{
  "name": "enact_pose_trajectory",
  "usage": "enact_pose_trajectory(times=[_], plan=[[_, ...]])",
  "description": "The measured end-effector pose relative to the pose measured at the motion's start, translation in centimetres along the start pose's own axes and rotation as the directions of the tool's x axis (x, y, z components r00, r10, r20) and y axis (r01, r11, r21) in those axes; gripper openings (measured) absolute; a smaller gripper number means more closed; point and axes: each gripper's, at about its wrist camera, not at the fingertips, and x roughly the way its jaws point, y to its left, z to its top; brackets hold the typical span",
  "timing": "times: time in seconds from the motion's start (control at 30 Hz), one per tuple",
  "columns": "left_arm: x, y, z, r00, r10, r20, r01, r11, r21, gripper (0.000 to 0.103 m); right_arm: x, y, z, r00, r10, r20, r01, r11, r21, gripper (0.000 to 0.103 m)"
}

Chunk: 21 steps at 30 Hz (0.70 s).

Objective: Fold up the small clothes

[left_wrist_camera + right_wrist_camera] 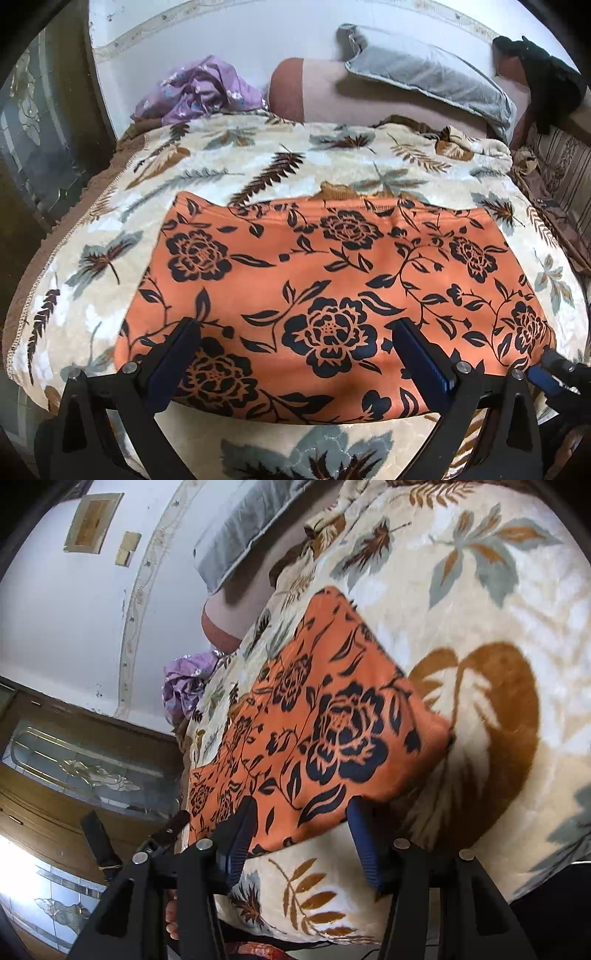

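An orange cloth with a black rose print (332, 280) is lying flat and folded on a cream plush blanket with brown and grey leaves (110, 206), near the front edge of the bed. The left gripper (295, 343) is hovering above its near part with the jaws standing wide and released, nothing between them. The right gripper (301, 823) is hanging over the near right corner of the cloth, its jaws half apart and not pressing on anything. Far behind, a grey pillow (424, 74) and a crumpled purple flowered cloth (199, 88) are resting by the white wall. No writing or label is showing anywhere.
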Motion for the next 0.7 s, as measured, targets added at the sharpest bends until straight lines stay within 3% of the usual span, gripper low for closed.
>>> enact_pose_trajectory(times=[0.3, 0.7], plan=[[-0.5, 0.7, 0.2, 1.000, -0.008, 0.017, 0.009, 1.000, -0.025, 0.103, 2.0, -1.7, -0.6, 0.999, 0.031, -0.043, -0.025, 0.992, 0.127, 0.061], [1.5, 2.2, 0.1, 1.000, 0.014, -0.013, -0.015, 0.999, -0.047, 0.103, 3.1, -2.5, 0.4, 0.998, 0.069, 0.010, -0.070, 0.977, 0.202, 0.061]])
